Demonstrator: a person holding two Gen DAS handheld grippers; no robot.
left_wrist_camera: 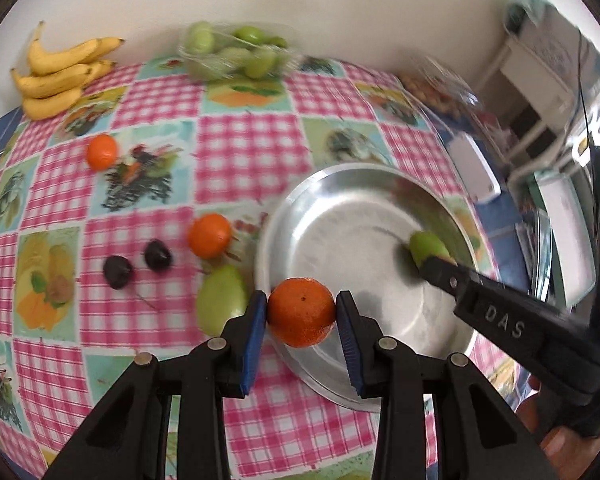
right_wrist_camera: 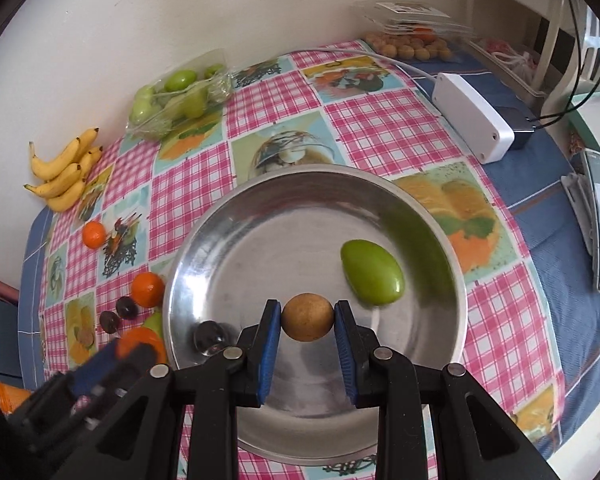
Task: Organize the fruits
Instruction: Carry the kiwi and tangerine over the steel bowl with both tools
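My left gripper [left_wrist_camera: 301, 312] is shut on an orange mandarin [left_wrist_camera: 301, 311] and holds it over the near-left rim of the steel bowl [left_wrist_camera: 332, 208]. My right gripper [right_wrist_camera: 307, 317] is shut on a small brown round fruit [right_wrist_camera: 307, 317] above the steel bowl [right_wrist_camera: 260, 200]. A green fruit [right_wrist_camera: 371, 272] lies inside the bowl at the right. On the cloth left of the bowl lie two more mandarins [left_wrist_camera: 209, 235] [left_wrist_camera: 102, 152], two dark plums [left_wrist_camera: 157, 255] and a green fruit [left_wrist_camera: 221, 299].
Bananas [left_wrist_camera: 56, 76] lie at the far left by the wall. A clear pack of green fruits [left_wrist_camera: 236, 54] sits at the back. A white box [right_wrist_camera: 474, 114] with a cable and a tray of small brown fruits [right_wrist_camera: 412, 46] stand at the right.
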